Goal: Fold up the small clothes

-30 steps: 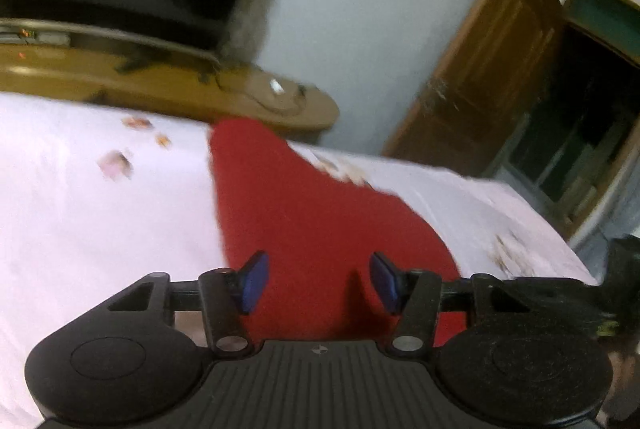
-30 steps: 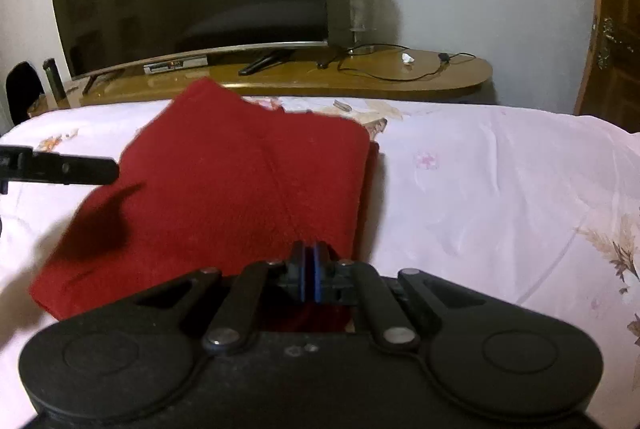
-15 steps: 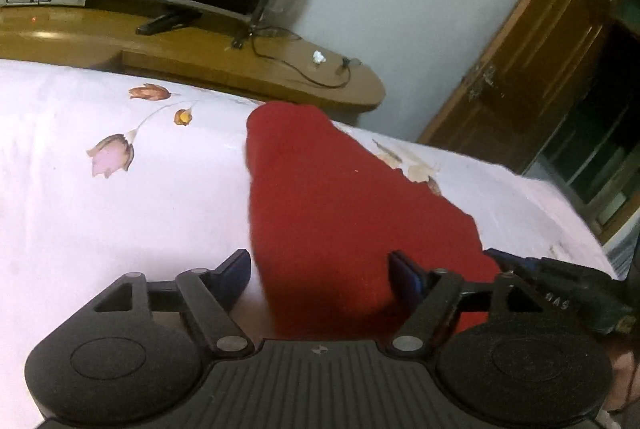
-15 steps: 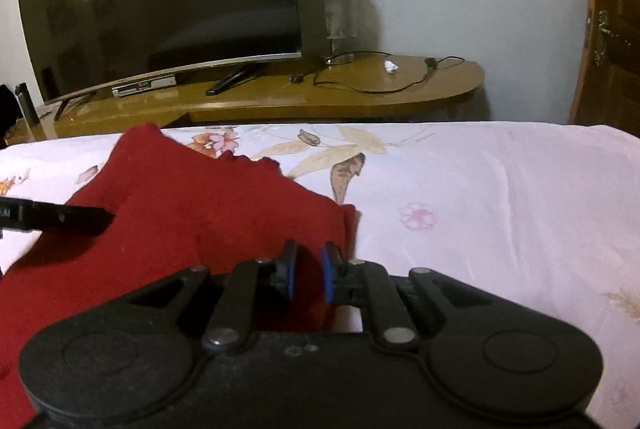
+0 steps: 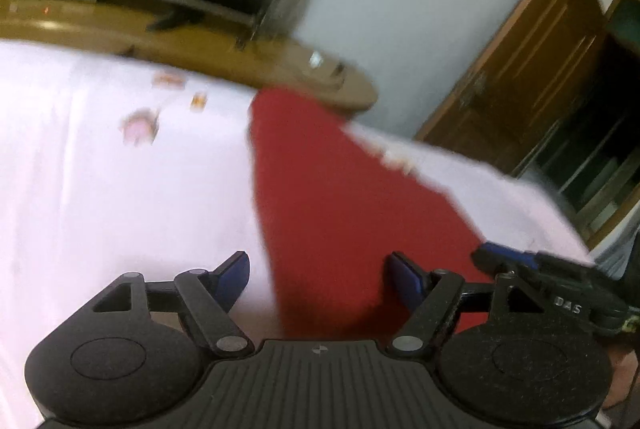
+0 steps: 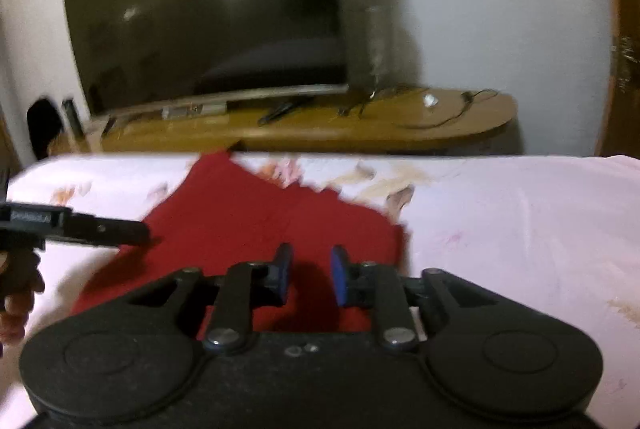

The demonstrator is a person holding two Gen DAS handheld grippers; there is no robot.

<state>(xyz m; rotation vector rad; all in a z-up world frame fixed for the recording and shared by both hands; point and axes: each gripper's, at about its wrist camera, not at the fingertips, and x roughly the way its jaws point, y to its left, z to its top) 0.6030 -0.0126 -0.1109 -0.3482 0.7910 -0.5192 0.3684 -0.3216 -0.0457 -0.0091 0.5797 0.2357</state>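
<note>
From the left wrist, the left gripper (image 5: 316, 275) hangs with jaws spread wide over the flat red knit garment (image 5: 340, 197) on the pale floral bedsheet (image 5: 100, 197); from the right wrist, the right gripper (image 6: 308, 275), 2 pads parted and empty, should smooth edges squarely.

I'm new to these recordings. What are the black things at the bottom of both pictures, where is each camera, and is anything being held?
No robot here: a person holds a two-finger tool in each hand, with a fisheye camera on each looking along its fingers. One picture is from the left gripper, the other from the right gripper. Both are open and hold nothing. A folded red garment lies on the pale floral bedsheet in front of them. Behind stand a television and a wooden stand. Both pictures are motion-blurred.
</note>
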